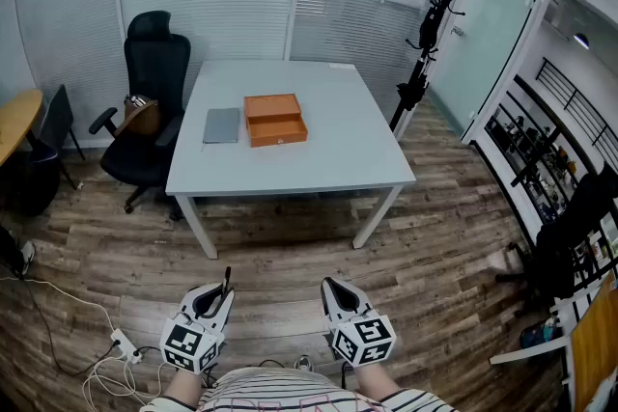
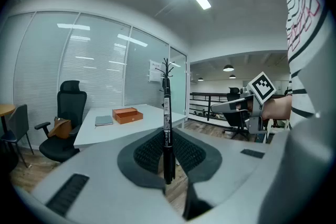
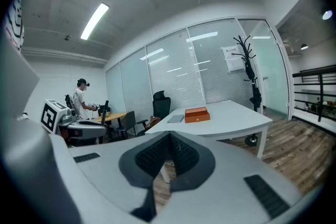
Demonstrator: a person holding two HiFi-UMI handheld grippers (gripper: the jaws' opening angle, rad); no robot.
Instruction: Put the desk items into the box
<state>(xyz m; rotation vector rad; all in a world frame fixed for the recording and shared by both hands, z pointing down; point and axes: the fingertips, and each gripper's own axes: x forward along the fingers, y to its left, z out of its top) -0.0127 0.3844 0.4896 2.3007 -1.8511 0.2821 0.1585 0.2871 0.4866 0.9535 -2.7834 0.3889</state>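
An open orange box (image 1: 275,119) and a grey notebook (image 1: 221,125) lie on the white table (image 1: 290,164), far ahead of me. Both grippers hang low over the wooden floor, well short of the table. My left gripper (image 1: 220,289) is shut on a black pen (image 2: 167,128) that stands upright between its jaws (image 2: 168,157). My right gripper (image 1: 333,287) is shut with nothing in it (image 3: 169,152). Both gripper views show the box (image 2: 127,114) (image 3: 197,114) and the notebook (image 2: 104,120) (image 3: 176,118) small in the distance.
A black office chair (image 1: 150,111) stands at the table's left side and a coat rack (image 1: 430,24) at its far right. A power strip with cables (image 1: 121,343) lies on the floor at my left. Another person (image 3: 81,99) stands in the background.
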